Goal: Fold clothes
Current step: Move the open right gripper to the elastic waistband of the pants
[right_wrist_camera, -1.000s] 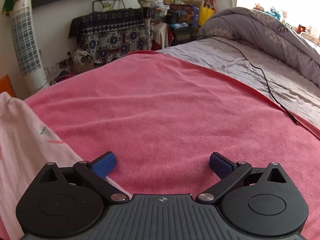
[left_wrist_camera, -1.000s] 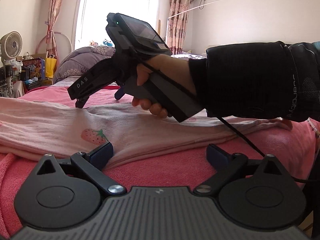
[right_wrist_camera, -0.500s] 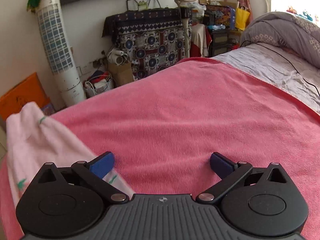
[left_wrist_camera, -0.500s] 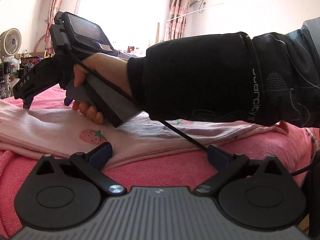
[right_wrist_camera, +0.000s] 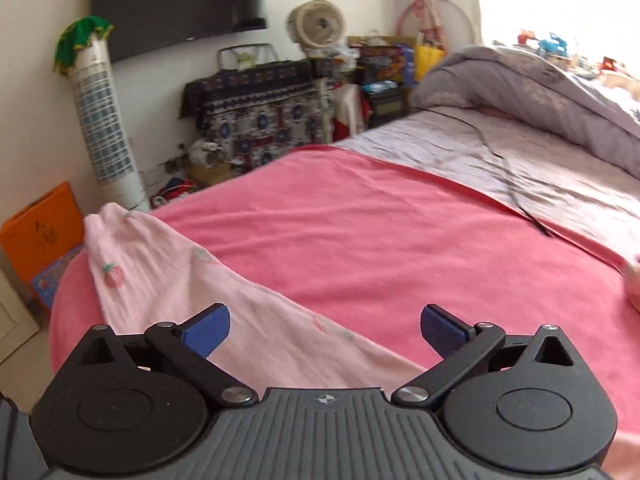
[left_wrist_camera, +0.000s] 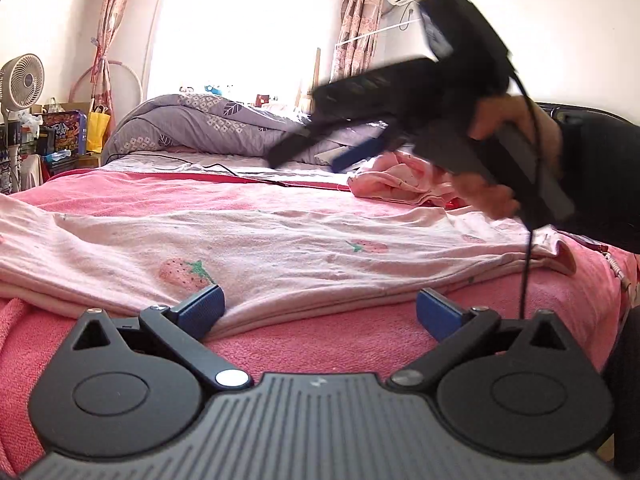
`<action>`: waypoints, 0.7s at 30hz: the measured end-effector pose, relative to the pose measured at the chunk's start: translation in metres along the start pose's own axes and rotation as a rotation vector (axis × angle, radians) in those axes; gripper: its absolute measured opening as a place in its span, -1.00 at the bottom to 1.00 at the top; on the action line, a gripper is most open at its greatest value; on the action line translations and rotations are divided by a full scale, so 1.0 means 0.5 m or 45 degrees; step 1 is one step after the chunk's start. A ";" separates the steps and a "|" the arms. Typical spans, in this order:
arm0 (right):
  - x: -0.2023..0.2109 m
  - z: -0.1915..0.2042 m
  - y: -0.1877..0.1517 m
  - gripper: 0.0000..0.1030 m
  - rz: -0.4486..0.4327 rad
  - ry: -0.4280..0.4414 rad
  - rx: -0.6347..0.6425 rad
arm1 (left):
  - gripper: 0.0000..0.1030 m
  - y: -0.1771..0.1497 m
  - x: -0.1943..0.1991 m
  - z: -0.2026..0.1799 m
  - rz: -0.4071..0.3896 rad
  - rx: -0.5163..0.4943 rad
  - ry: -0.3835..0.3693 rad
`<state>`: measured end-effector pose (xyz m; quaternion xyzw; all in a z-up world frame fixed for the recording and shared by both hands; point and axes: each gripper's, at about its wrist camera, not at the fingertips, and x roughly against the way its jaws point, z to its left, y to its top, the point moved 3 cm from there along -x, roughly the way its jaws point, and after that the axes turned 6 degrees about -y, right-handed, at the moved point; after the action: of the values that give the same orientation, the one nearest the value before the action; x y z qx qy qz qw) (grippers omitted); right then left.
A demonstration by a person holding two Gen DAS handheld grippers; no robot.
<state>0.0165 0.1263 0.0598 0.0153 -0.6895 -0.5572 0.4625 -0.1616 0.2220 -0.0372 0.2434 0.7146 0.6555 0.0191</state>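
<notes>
Both your grippers gape wide: left gripper (left_wrist_camera: 320, 312) at the garment's (left_wrist_camera: 280, 248) near hem, right gripper (right_wrist_camera: 325, 330) above the garment, empty.

home bedroom | bed (right_wrist_camera: 400, 240), quilt (left_wrist_camera: 208, 128), curtains (left_wrist_camera: 356, 28), fan (right_wrist_camera: 318, 24)

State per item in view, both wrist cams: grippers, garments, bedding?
left gripper: open, low at the garment's near edge, holding nothing
right gripper: open, raised above the bed, empty
strawberry-print garment: spread flat on the towel
pink towel: spread over the bed
crumpled pink garment: bunched, unfolded
grey quilt: heaped
</notes>
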 end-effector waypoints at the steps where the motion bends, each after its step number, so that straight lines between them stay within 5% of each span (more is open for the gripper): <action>1: 0.021 -0.044 -0.035 1.00 0.014 -0.067 -0.042 | 1.00 0.000 0.000 0.001 -0.002 0.001 0.002; 8: 0.150 -0.229 -0.265 1.00 0.091 -0.374 -0.193 | 1.00 0.003 0.004 0.002 -0.038 0.049 0.000; 14: 0.260 -0.246 -0.350 1.00 -0.039 -0.381 -0.223 | 0.99 0.063 -0.013 -0.025 0.082 0.172 0.105; 21: 0.306 -0.270 -0.406 1.00 -0.139 -0.320 -0.191 | 0.99 0.179 -0.065 -0.176 0.022 -0.054 0.024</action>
<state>-0.0828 -0.1344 -0.0107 -0.0519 -0.6966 -0.6289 0.3414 -0.1345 0.1305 0.0503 0.2428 0.6985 0.6731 0.0119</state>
